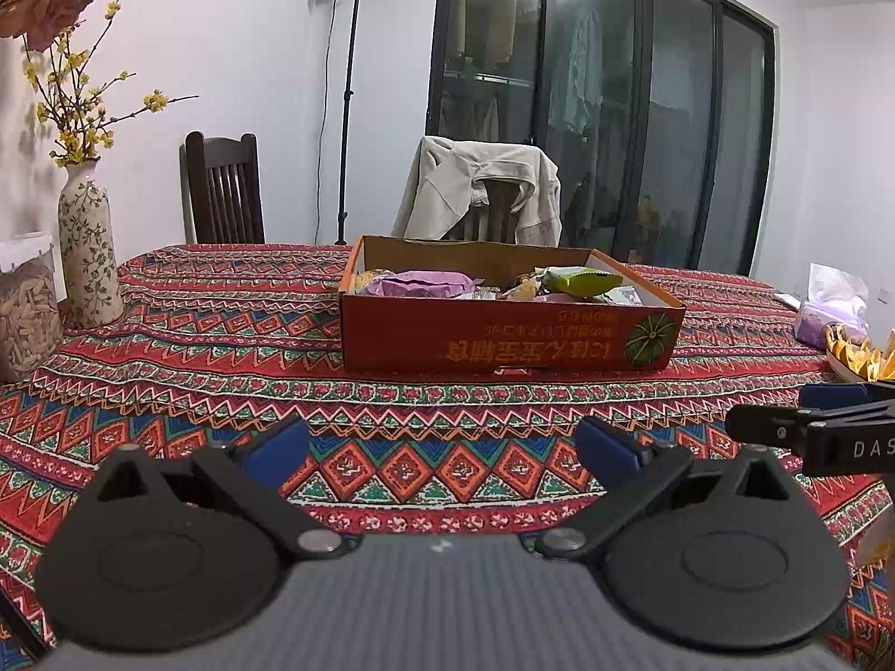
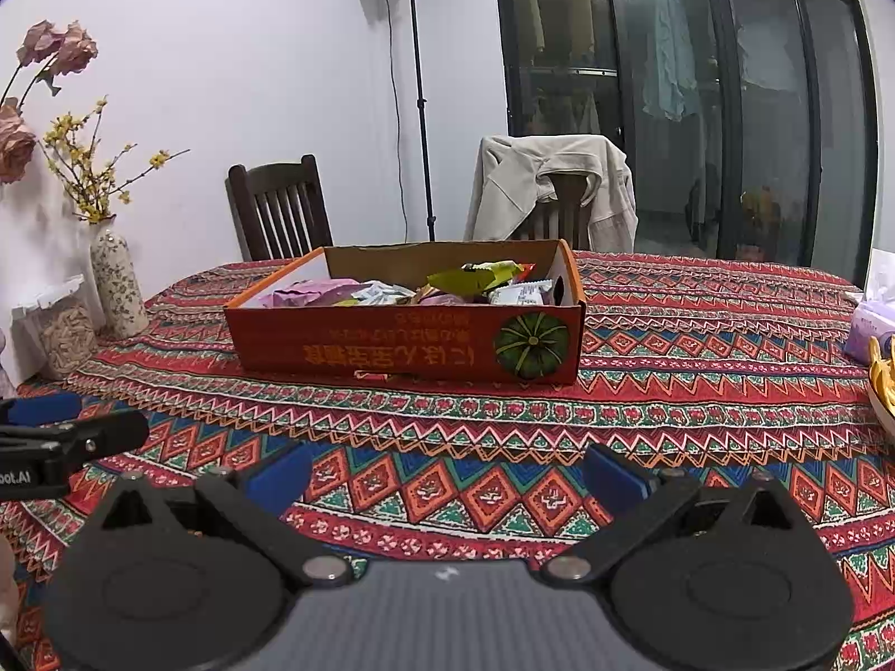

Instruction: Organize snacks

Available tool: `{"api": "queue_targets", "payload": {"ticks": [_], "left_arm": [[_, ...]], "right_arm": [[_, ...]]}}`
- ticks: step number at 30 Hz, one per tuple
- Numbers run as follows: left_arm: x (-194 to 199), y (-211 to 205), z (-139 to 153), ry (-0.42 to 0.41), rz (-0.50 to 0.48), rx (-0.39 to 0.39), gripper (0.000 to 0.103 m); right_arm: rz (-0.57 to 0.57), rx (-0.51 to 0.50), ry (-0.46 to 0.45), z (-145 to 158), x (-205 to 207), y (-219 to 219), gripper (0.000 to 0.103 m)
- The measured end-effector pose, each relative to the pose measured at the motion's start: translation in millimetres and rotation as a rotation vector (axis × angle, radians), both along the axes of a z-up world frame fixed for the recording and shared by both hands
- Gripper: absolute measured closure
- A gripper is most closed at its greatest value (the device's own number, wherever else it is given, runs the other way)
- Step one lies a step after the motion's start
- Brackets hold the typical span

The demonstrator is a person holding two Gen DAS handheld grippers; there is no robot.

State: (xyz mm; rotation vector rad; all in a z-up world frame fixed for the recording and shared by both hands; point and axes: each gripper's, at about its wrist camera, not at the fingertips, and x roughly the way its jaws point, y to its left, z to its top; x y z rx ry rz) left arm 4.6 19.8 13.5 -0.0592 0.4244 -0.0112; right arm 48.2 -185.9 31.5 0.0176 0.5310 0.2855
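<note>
Bare patterned bench lies open between my tools and the snack box. Left tool and right tool both spread wide, empty, box straight ahead, well apart.

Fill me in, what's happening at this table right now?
A person holds two sets of tongs over a patterned tablecloth, both open and empty: the left tongs and the right tongs hover side by side, short of the red cardboard box. The box already holds a pile of wrapped snacks, including a purple packet and a green packet. Nothing is being gripped at this moment.
</note>
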Motion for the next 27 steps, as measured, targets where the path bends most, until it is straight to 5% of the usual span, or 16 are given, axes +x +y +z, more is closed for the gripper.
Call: {"api": "queue_targets", "payload": {"ticks": [27], "left_arm": [[0.6, -0.1, -1.5, 0.001, -0.003, 0.003, 0.000]], "right_arm": [[-0.002, 0.000, 0.008, -2.3, 1.6, -0.5, 0.000]]}}
